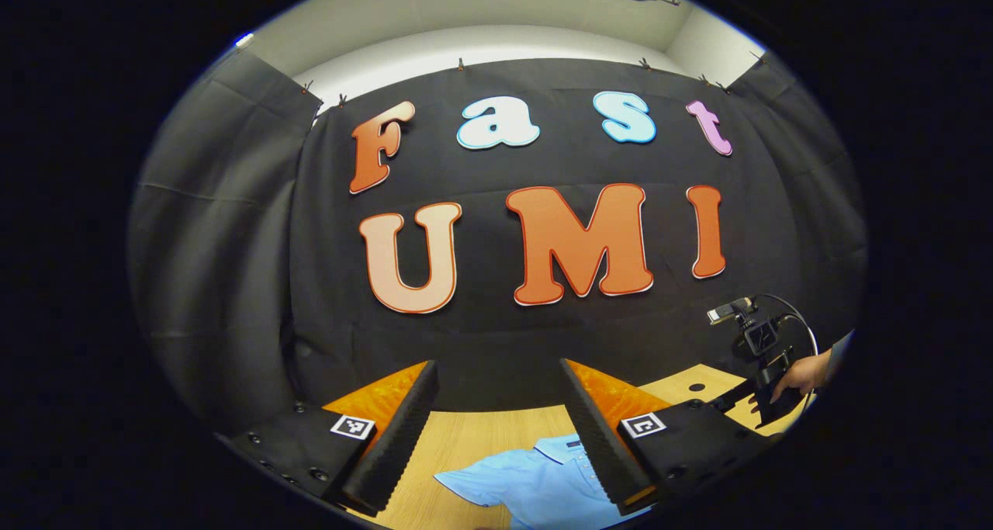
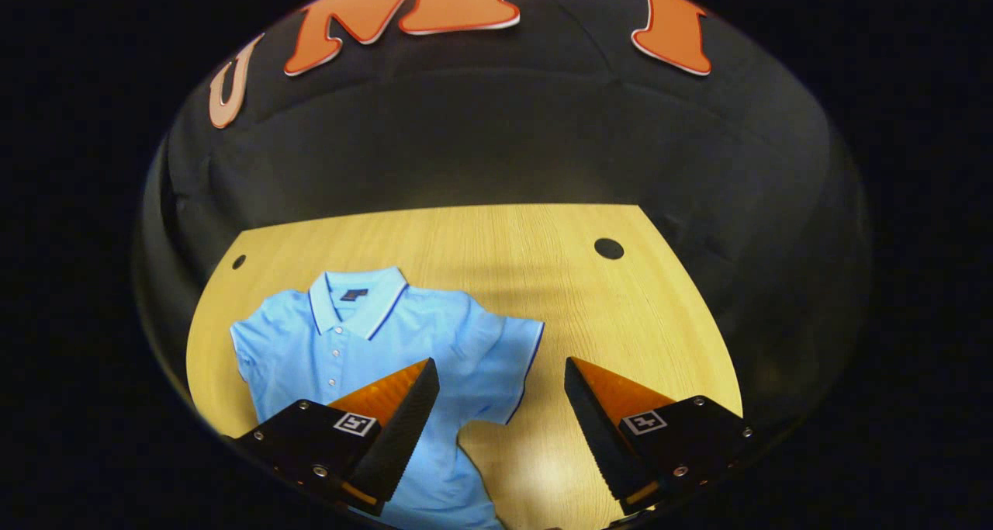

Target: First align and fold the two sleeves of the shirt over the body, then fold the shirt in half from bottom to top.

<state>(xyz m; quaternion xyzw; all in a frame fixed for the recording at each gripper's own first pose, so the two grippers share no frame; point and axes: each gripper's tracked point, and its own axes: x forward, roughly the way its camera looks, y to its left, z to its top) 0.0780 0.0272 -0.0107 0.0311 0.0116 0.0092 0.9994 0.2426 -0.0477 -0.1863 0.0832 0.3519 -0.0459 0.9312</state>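
A light blue polo shirt lies flat and face up on the wooden table, collar towards the booth wall, both short sleeves spread out. My right gripper hovers open above the shirt's right sleeve, touching nothing. My left gripper is open too, held high and level, with the shirt low between its fingers. In the left gripper view the right gripper appears far to the right, held by a hand.
The table has two round holes near its back corners. Black cloth walls close in the table at the back and sides. Bare wood lies to the right of the shirt.
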